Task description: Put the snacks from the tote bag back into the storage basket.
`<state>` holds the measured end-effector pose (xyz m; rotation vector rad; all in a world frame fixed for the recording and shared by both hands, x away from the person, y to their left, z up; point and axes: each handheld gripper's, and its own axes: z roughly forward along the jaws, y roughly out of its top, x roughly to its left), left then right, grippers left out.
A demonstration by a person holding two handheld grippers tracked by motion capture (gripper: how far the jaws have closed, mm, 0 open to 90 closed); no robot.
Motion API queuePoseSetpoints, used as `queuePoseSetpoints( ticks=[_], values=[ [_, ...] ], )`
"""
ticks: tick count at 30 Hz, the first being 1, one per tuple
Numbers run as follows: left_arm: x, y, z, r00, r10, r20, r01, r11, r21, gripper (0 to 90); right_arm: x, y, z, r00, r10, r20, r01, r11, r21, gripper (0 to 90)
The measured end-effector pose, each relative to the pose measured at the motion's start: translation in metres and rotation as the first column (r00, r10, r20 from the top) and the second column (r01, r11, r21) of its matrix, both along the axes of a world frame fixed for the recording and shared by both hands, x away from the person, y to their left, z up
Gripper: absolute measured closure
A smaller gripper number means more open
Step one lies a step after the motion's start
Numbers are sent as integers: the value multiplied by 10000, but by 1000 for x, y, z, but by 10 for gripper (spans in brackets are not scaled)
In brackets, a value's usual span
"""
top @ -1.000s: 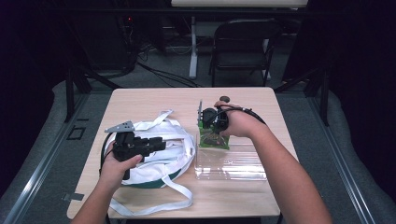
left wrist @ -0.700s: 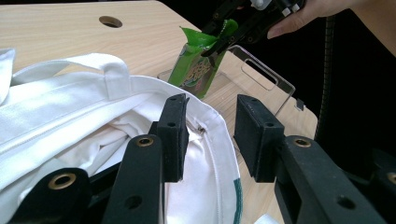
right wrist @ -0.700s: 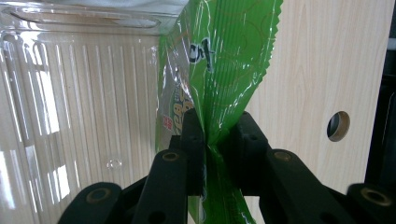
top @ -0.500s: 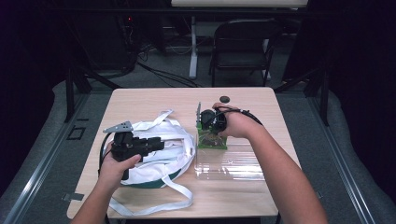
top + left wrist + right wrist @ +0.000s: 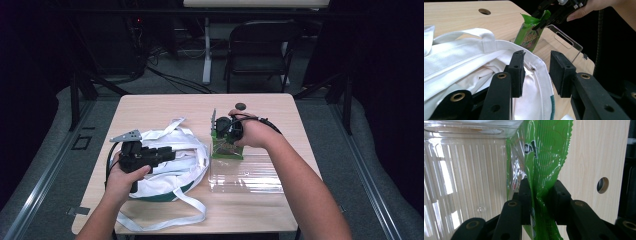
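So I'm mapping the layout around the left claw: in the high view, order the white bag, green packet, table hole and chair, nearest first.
1. White bag: directly under the left claw.
2. Green packet: to its right, pinched by the right claw.
3. Table hole: beyond the packet, near the far edge.
4. Chair: behind the table.

Pale wood-grain laminate worktop (image 5: 150, 112), smooth, matt. White woven cloth bag (image 5: 469, 62), soft, matt, w/ stitched hem. Green crinkly plastic-film packet (image 5: 544, 157), glossy. Clear ribbed plastic tray (image 5: 247, 175) at 3 o'clock of bag, shiny. Jaws: matt black plastic.
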<state>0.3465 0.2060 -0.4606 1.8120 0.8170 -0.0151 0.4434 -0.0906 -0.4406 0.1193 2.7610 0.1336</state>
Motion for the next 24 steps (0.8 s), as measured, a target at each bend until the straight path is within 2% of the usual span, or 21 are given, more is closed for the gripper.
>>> queuePoseSetpoints(
  ticks=[18,24],
  values=[
    [2,2,0,9999,127,-13,-127,9999,-54,640,1,-4,7,9985,-430,342,408,9972,624,517],
    [3,1,0,9998,199,-72,-198,9998,19,634,0,-4,8,9978,-585,315,561,9958,726,479]
  ],
)
